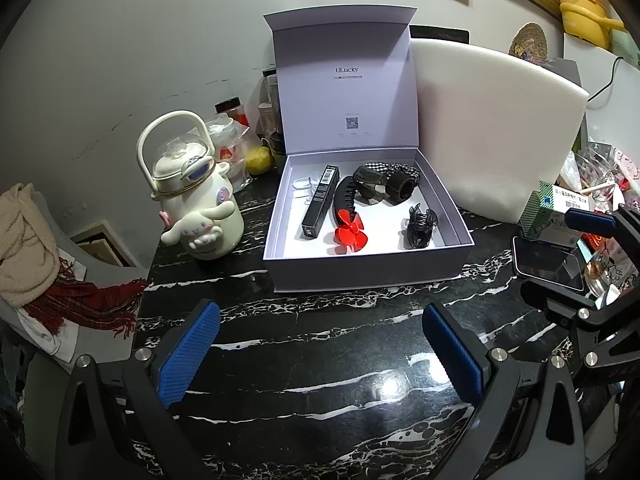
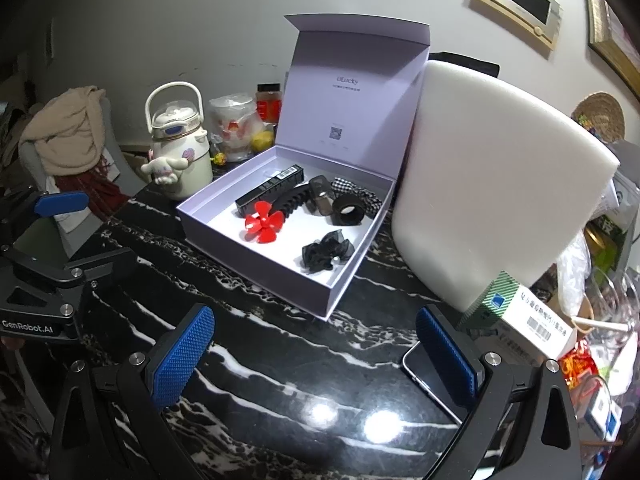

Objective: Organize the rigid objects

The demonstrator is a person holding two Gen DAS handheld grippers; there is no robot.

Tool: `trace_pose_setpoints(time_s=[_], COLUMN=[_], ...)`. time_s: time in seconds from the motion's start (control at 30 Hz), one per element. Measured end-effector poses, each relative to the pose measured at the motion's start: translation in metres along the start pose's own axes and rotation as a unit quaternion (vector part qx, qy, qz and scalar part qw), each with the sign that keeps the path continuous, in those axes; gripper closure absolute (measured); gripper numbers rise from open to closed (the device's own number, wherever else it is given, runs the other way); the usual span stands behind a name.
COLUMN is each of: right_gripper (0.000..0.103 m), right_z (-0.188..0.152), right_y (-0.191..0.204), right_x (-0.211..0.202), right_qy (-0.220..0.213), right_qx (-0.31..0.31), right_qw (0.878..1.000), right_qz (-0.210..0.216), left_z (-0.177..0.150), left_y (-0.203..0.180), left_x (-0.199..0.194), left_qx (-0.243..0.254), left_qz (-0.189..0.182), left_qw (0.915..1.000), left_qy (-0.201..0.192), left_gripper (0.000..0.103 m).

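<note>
Black marble table (image 1: 320, 340), grey wall (image 1: 160, 40), possibly chair (image 1: 92, 264)

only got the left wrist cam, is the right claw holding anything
Observer: No. The right claw is open and empty, over the black marble table.
Operator: whats the dark slab next to it, its half hidden for me
Observer: A phone, lying flat on the table with its screen dark. The claw's right finger partly covers it.
</note>
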State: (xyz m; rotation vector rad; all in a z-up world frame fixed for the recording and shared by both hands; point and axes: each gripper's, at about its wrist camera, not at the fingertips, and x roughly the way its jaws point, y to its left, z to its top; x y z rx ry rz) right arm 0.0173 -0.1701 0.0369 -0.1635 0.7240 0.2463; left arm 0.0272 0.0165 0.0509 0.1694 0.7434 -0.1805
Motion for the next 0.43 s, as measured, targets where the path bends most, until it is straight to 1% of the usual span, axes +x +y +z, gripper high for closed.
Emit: trace_pose_setpoints(time_s=[0.43], right_gripper=[0.001], right_z=[-0.0015], right_y=[0.0005], right_x=[0.0025], right_qy=[0.008], right_qx=[0.002], right_qw=[1.000], right_qz=[-0.004], left_z=[-0.0071], left_y=[0.0013], left_x=[0.0071], left_qx=[-0.012], left_qz=[-0.019], left_qw=[0.9996], left_qy=[0.016], left_gripper=[0.000])
